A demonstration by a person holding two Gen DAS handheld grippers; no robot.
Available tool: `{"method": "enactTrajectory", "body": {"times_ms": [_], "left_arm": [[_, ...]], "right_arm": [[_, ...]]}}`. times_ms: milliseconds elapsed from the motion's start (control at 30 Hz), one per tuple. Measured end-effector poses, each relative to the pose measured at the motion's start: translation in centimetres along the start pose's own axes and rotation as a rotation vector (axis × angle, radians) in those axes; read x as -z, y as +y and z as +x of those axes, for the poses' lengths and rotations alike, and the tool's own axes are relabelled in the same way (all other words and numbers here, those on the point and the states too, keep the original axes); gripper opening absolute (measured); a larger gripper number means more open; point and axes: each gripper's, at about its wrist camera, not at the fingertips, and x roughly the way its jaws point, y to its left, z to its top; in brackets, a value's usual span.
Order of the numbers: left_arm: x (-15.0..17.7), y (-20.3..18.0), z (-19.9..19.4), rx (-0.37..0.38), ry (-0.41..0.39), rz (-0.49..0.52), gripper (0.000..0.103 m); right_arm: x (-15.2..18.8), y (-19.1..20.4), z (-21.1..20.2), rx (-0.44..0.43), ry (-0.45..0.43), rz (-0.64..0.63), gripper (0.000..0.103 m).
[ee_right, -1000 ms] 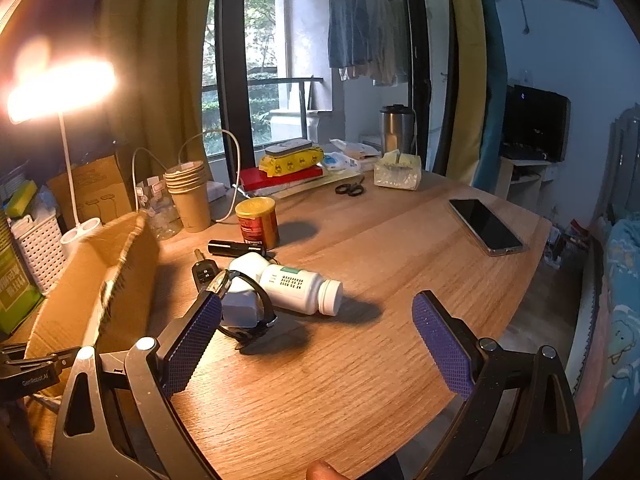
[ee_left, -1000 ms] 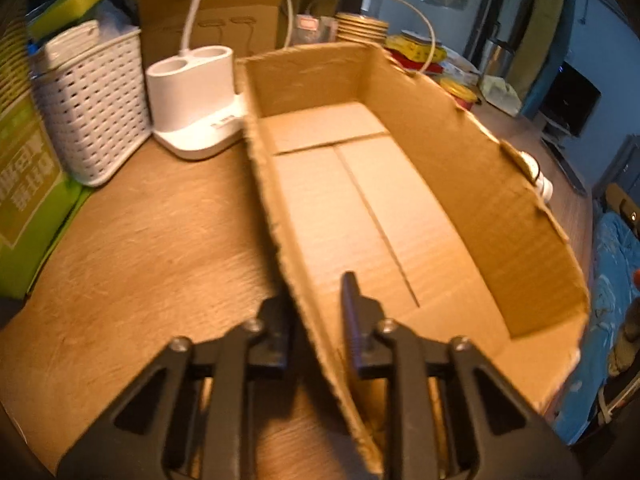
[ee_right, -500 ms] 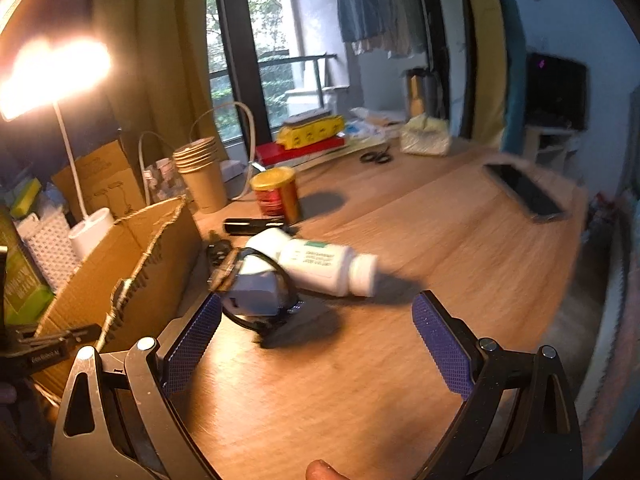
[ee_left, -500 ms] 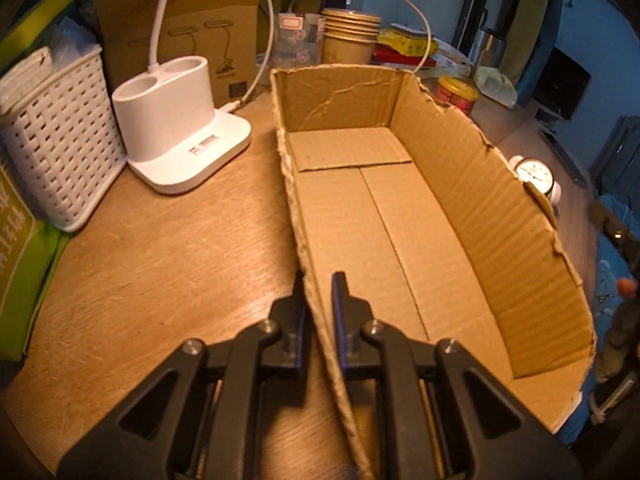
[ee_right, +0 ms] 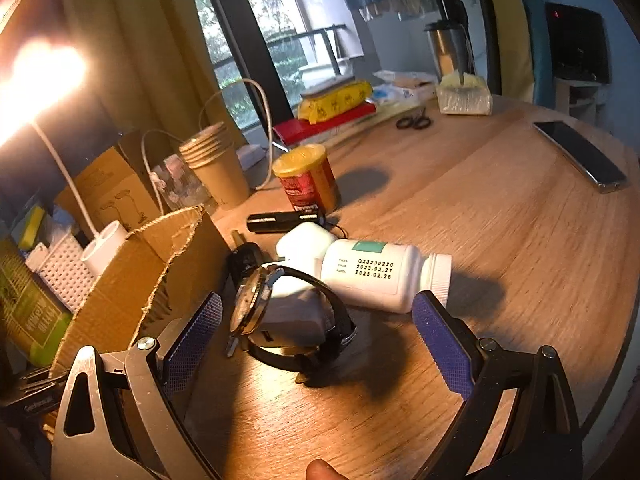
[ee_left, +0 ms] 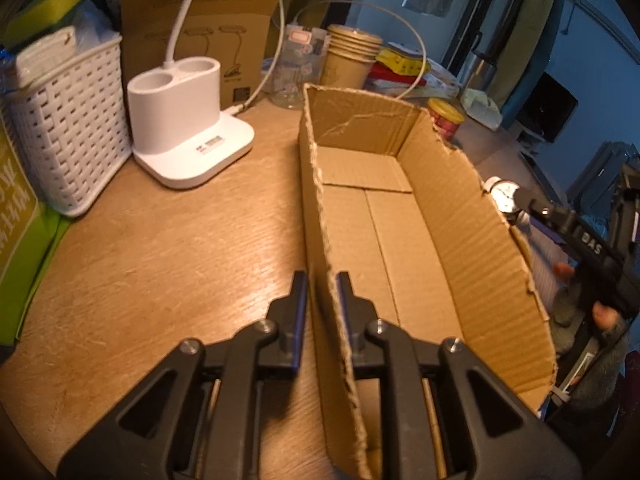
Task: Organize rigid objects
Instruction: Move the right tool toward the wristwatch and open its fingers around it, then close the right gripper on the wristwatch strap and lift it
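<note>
Warm, dim indoor light fills both fisheye views, whose edges curve and darken into black corners. A glaring lit lamp head (ee_right: 42, 80) blows out the upper left of the right wrist view, while the white plastic pill bottle (ee_right: 376, 276) throws a soft shadow rightward over the wooden tabletop (ee_right: 500, 220). Daylight shows through the window (ee_right: 280, 40) at upper centre.

Open torn cardboard box (ee_left: 400, 240), wristwatch (ee_right: 288, 320) beside

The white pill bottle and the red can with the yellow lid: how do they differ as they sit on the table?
The white pill bottle lies on its side; the red can stands upright. The bottle is plain white with a green patch and printed dates; the can is red with a yellow lid. The bottle lies just ahead of the open right gripper, while the can stands farther back. Both rest on the wooden table, outside the cardboard box.
</note>
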Motion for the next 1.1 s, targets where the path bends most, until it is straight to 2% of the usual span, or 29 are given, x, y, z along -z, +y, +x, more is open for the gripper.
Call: {"method": "enactTrajectory", "body": {"times_ms": [233, 400, 433, 500, 567, 1100], "left_arm": [[0.6, -0.4, 0.4, -0.014, 0.021, 0.012, 0.017], [1.4, -1.0, 0.7, -0.04, 0.01, 0.024, 0.015], [1.5, -1.1, 0.9, -0.041, 0.016, 0.028, 0.015], [1.8, -1.3, 1.3, -0.043, 0.02, 0.039, 0.015], [1.8, -1.4, 1.3, -0.046, 0.016, 0.041, 0.015], [2.0, -1.3, 1.1, -0.044, -0.004, 0.036, 0.013]], "right_arm": [[0.0, 0.1, 1.9, -0.025, 0.091, 0.034, 0.098], [0.0, 0.6, 2.3, -0.034, 0.108, 0.04, 0.098], [0.1, 0.6, 2.3, -0.036, 0.111, 0.044, 0.097], [0.1, 0.4, 2.3, -0.037, 0.117, 0.05, 0.08], [0.2, 0.4, 2.6, -0.041, 0.133, 0.053, 0.076], [0.6, -0.4, 1.3, -0.044, 0.092, 0.07, 0.066]]}}
